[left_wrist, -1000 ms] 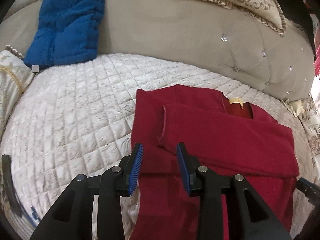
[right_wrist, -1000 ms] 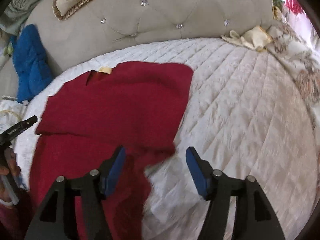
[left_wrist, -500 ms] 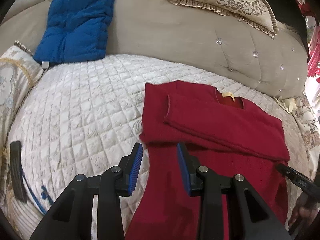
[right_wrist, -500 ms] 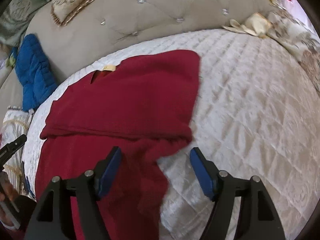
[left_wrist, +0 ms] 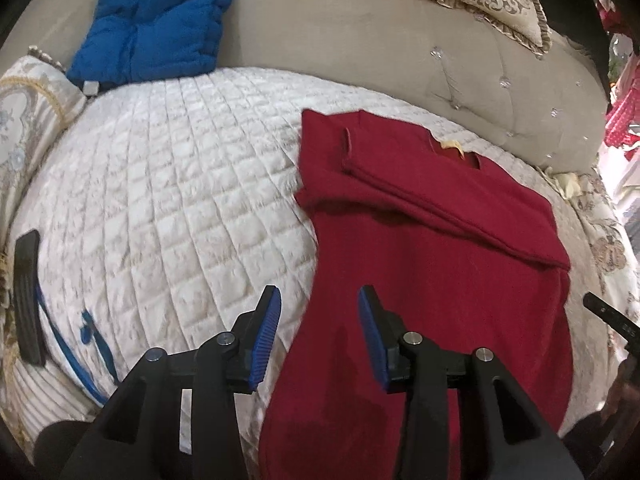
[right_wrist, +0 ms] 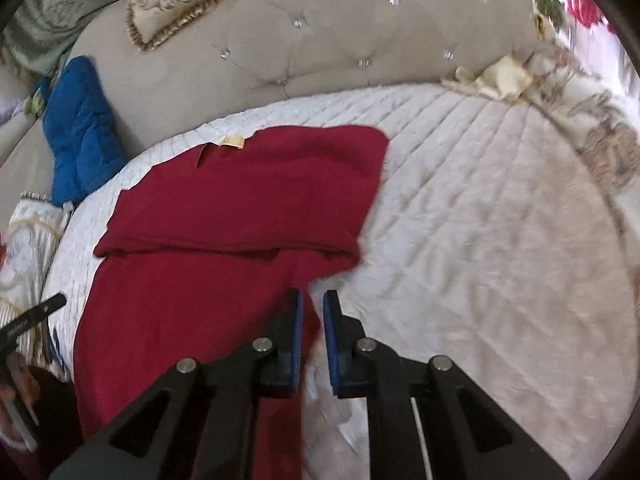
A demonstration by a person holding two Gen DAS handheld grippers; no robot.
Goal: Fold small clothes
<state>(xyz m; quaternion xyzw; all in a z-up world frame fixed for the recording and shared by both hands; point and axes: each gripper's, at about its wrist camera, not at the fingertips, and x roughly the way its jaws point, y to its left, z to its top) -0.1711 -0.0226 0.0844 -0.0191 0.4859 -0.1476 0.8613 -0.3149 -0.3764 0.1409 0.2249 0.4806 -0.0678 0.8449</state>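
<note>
One red sweater (left_wrist: 460, 248), sleeves folded across

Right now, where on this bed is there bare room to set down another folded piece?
Two free patches of white quilt: one between the red garment, the blue padded cloth and the black object; another right of the garment, up to the headboard. Crowded around both grippers at its lower edges.

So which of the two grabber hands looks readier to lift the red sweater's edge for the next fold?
Probably the right gripper: its jaws are closing right at the red sweater's side edge. The left gripper is opening, straddling the other edge without pinching it.
</note>
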